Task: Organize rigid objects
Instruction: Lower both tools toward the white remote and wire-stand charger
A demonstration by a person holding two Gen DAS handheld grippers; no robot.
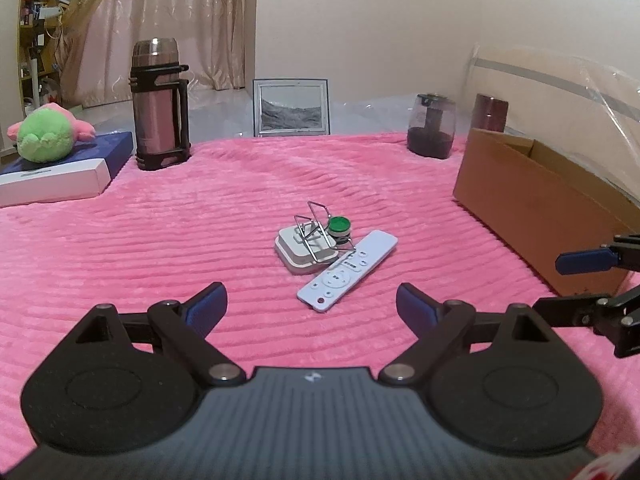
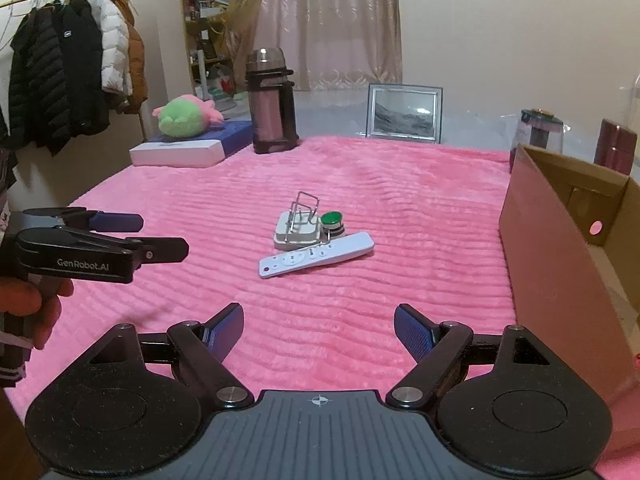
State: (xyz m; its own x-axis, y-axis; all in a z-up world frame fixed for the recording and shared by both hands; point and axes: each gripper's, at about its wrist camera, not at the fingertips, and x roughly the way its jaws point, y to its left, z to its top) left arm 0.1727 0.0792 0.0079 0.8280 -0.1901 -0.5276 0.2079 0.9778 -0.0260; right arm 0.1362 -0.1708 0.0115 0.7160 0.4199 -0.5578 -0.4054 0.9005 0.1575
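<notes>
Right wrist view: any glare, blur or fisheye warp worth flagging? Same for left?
Right wrist: glare spot on the frame glass; box wall bowed by fisheye; dark vignette in the corners; remote sharp. Left wrist: plastic sheet shows streaky sheen; corners vignetted; plush soft; even indoor light, faint shadows.

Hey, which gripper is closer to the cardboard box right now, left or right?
Right. The right gripper hovers open just beside the cardboard box, whose near wall runs along its right. The left gripper, also open, sits farther left, facing the remote.
</notes>
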